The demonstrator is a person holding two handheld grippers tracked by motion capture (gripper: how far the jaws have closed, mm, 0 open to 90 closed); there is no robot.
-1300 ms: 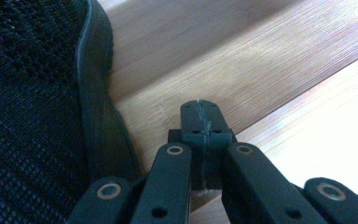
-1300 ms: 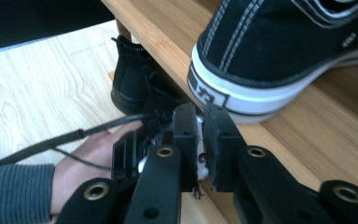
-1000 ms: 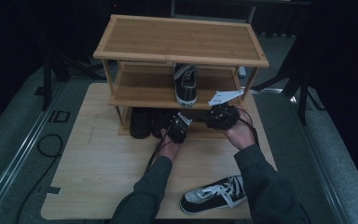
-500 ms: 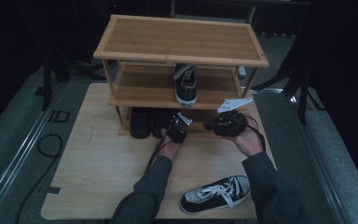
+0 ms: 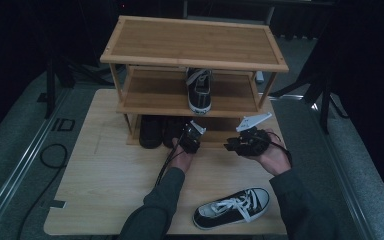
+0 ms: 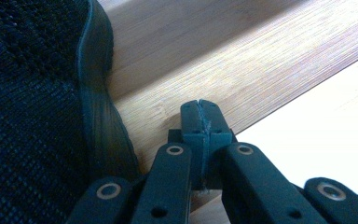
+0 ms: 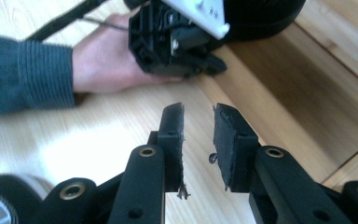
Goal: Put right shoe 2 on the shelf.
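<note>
My left gripper (image 5: pixel 187 137) rests at the front of the rack's bottom shelf (image 6: pixel 242 79), its jaws shut with nothing between them (image 6: pixel 200 110). Right beside it on the left lies a black mesh shoe (image 6: pixel 28 116), one of two dark shoes (image 5: pixel 151 131) on that shelf. My right gripper (image 5: pixel 231 145) hovers low over the table in front of the rack's right end. It is open a little and empty (image 7: pixel 198 117), and it points toward the left gripper (image 7: pixel 177 42) and the hand (image 7: pixel 102 65) that holds it. A black-and-white sneaker (image 5: pixel 232 207) lies on the table near the front edge.
The three-level bamboo shoe rack (image 5: pixel 195 42) stands at the back of the wooden table (image 5: pixel 105 185). A second black-and-white sneaker (image 5: pixel 199 90) sits on its middle shelf. Dark stands and cables surround the table on the floor.
My right gripper has drawn back from the rack, toward the person and slightly right, and come lower. The left gripper has stayed put.
</note>
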